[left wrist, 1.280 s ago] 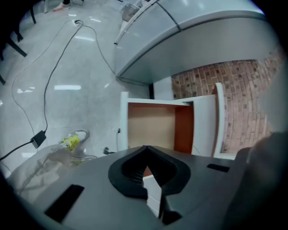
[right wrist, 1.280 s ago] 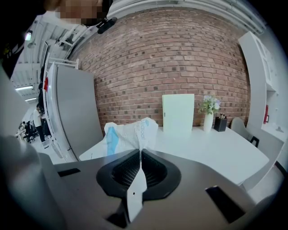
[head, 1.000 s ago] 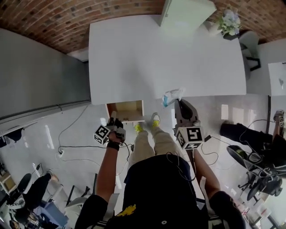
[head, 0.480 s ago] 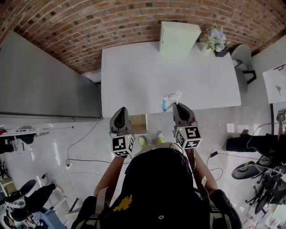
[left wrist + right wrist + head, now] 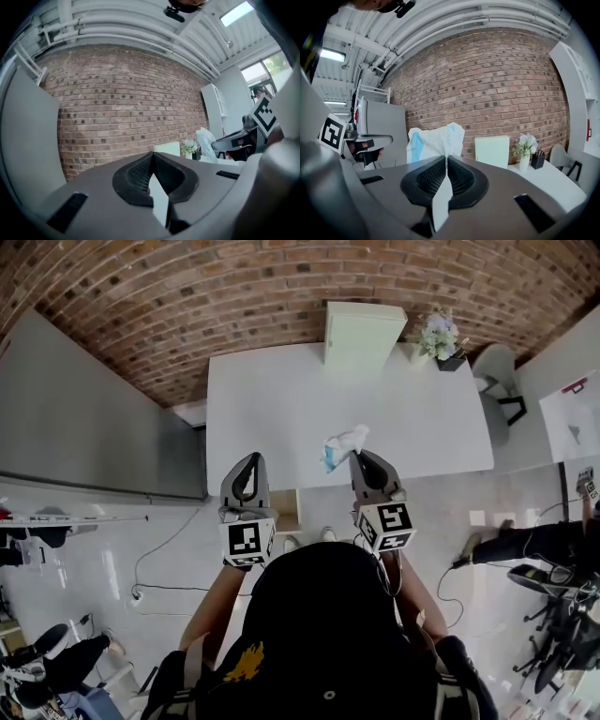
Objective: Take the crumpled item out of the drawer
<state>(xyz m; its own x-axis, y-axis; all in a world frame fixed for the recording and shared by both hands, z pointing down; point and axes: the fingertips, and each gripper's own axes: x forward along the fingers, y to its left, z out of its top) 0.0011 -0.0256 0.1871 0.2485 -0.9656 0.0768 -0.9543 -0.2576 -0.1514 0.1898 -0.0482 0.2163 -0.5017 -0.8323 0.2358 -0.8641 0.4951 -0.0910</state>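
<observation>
The crumpled white and blue item (image 5: 341,444) hangs over the near edge of the white table (image 5: 281,409), pinched in my right gripper (image 5: 359,459), which is shut on it. In the right gripper view the crumpled item (image 5: 436,139) sticks up from the shut right gripper (image 5: 446,160). My left gripper (image 5: 249,459) is raised level beside it, shut with nothing in it; the left gripper view shows the left gripper (image 5: 152,155) with its jaws together. A bit of the wooden drawer (image 5: 285,508) shows below the table edge between the two grippers.
A white box (image 5: 364,334) and a vase of flowers (image 5: 434,336) stand at the table's far edge by the brick wall. A chair (image 5: 497,373) sits at the right end. A grey cabinet (image 5: 94,418) is on the left. Cables lie on the floor.
Both grippers have risen, the left one most, coming up from beside the open drawer and rolling over. The crumpled item has gone up with the right gripper to above the table edge.
</observation>
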